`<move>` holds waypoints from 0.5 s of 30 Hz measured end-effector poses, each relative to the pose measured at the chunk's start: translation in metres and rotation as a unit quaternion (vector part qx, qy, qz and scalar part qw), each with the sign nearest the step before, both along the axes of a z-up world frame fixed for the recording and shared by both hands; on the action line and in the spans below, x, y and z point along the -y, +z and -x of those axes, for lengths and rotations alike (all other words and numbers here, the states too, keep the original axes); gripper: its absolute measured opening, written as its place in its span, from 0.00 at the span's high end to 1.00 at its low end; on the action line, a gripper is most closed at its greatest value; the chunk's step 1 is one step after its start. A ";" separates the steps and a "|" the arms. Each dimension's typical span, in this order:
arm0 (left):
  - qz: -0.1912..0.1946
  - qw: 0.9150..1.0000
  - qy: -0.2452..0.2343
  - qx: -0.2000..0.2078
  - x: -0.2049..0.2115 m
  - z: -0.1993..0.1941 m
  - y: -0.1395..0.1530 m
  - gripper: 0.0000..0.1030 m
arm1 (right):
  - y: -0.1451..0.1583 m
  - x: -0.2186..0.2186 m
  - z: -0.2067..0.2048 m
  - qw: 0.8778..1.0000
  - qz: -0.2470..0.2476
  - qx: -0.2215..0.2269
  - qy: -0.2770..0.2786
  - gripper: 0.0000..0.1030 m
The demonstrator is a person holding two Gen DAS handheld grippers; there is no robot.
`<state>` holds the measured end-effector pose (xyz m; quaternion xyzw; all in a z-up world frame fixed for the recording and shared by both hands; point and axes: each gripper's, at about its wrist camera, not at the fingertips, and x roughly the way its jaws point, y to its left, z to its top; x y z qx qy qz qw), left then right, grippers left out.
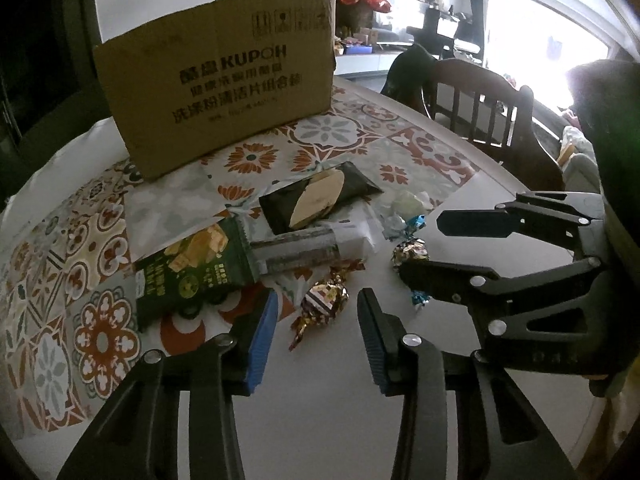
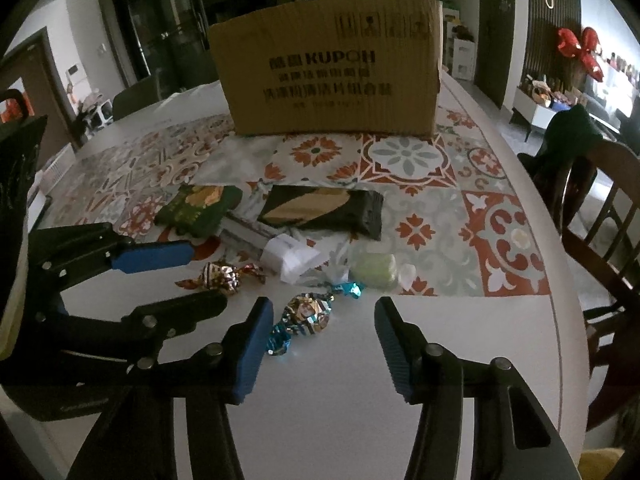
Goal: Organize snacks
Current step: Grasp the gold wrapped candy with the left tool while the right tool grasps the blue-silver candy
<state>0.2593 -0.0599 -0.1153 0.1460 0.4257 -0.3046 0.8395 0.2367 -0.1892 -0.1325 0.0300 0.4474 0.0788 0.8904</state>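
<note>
A sweet in a red-and-gold wrapper (image 1: 324, 304) (image 2: 220, 276) lies on the white table between the blue pads of my left gripper (image 1: 318, 298) (image 2: 208, 276). The jaws stand apart from the sweet on both sides, so the gripper is open. A second sweet with blue twisted ends (image 2: 306, 314) (image 1: 410, 254) lies between the fingers of my right gripper (image 2: 324, 308) (image 1: 420, 246). It sits close to the left pad, with a wide gap to the right one. Behind them lie a green snack packet (image 1: 188, 264) (image 2: 196, 208), a black packet (image 1: 320, 200) (image 2: 324, 210) and a silver-white packet (image 1: 304, 246) (image 2: 256, 236).
A tall cardboard box (image 1: 216, 80) (image 2: 328, 68) stands at the back on a patterned mat (image 1: 360, 136) (image 2: 404, 160). A pale green wrapped sweet (image 2: 374, 268) (image 1: 408, 204) lies at the mat's edge. A wooden chair (image 1: 480, 108) (image 2: 600, 220) stands at the table's right rim.
</note>
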 end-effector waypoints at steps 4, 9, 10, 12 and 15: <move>0.005 1.000 0.002 -0.009 0.001 -0.003 -0.003 0.64 | 0.000 0.001 0.000 1.000 0.000 0.003 0.000 0.49; 0.016 1.000 0.008 -0.022 0.003 -0.007 -0.005 0.69 | -0.003 -0.001 -0.004 1.000 -0.005 0.001 0.009 0.59; 0.019 0.999 0.010 -0.025 0.003 -0.007 -0.005 0.70 | -0.005 -0.001 -0.004 1.000 -0.006 -0.002 0.009 0.60; 0.017 0.999 0.011 -0.026 0.004 -0.007 -0.006 0.74 | -0.006 -0.001 -0.004 1.000 -0.010 -0.003 0.010 0.65; 0.019 0.999 0.010 -0.025 0.005 -0.007 -0.006 0.74 | -0.007 0.000 -0.003 1.000 -0.008 0.000 0.009 0.71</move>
